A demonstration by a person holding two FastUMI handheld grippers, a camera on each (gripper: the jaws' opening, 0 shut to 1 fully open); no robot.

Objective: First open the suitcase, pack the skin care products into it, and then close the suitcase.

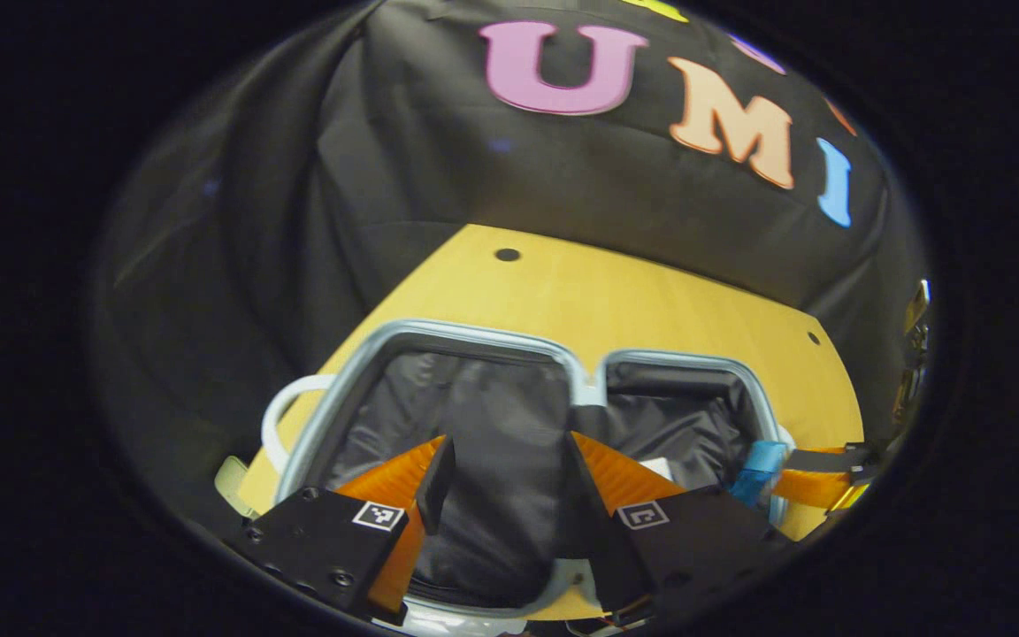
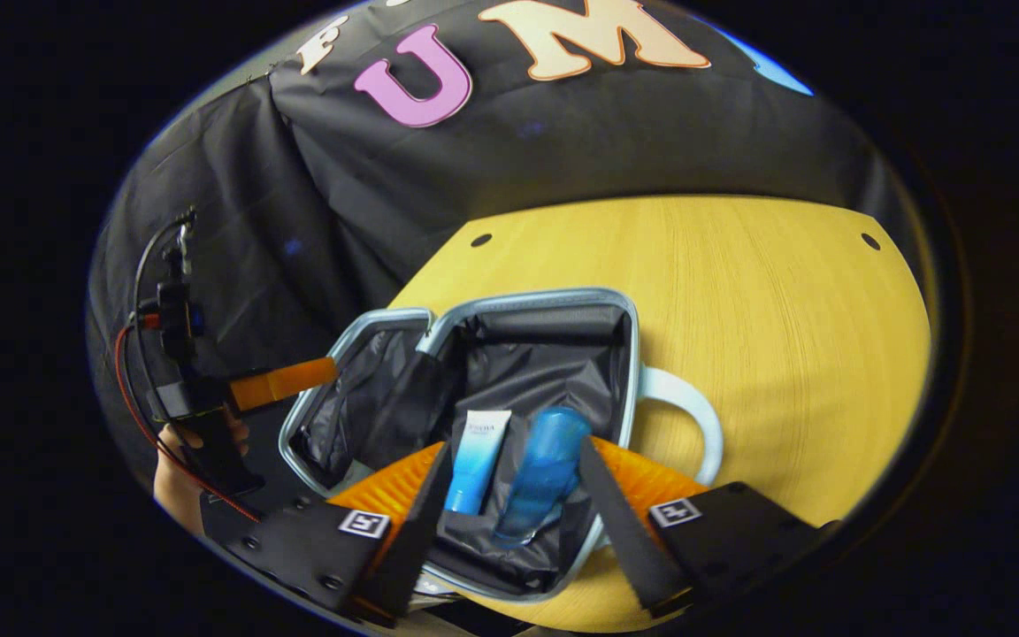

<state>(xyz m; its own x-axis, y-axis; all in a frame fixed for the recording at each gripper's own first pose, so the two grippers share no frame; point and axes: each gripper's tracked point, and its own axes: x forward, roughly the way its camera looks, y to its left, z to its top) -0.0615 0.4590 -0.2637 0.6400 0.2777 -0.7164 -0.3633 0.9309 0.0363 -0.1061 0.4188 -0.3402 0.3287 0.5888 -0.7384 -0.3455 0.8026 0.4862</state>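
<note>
The suitcase (image 2: 474,416) lies open flat on the wooden table (image 2: 784,310); in its right half a white-blue tube (image 2: 477,460) and a blue bottle (image 2: 545,482) lie side by side, long axes toward 12 o'clock in the right gripper view. The right gripper (image 2: 514,495), open and empty, hangs just over them. The left gripper (image 1: 502,482), also open and empty, hangs over the empty half, so I judge it nearer for closing.
</note>
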